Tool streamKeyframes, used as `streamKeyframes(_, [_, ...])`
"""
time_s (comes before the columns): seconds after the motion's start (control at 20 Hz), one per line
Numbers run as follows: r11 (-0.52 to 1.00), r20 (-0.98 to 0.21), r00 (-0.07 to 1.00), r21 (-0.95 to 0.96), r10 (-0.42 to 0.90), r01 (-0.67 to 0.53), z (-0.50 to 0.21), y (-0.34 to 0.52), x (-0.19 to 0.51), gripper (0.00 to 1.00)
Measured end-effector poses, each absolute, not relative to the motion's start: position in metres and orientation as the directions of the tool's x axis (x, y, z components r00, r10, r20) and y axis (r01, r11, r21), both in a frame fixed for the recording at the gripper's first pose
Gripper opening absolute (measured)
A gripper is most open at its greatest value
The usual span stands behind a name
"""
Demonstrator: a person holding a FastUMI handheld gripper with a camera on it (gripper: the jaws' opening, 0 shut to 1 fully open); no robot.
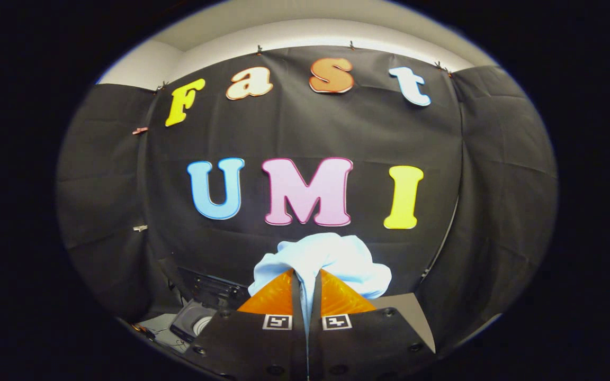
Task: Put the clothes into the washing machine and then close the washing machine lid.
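Observation:
My gripper [306, 275] is shut on a bunched light blue cloth [337, 256], held up in the air in front of the black booth wall. The cloth bulges out above and to both sides of the fingertips, with a thin strip of it pinched in the narrow slit between the fingers. Down to the left of the fingers, a dark machine [199, 320] with a round light-rimmed part shows partly; the gripper body hides most of it.
Black cloth walls close the booth on the left, back and right. A dark box-like unit [207, 288] stands against the wall behind the machine. A pale surface with cables [159, 328] lies at the lower left.

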State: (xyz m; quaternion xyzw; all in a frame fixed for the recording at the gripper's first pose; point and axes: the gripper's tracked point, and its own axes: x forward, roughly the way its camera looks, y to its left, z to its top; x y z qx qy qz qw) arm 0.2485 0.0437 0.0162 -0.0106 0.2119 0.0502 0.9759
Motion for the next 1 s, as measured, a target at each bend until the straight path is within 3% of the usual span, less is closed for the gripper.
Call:
streamKeyframes(0.4, [0.932,-0.385,0.852,0.069,0.354,-0.356,0.012,0.190,0.260,0.06])
streamKeyframes(1.0, [0.794,-0.414,0.685,0.199,0.600,-0.575,-0.099,0.331,0.271,0.06])
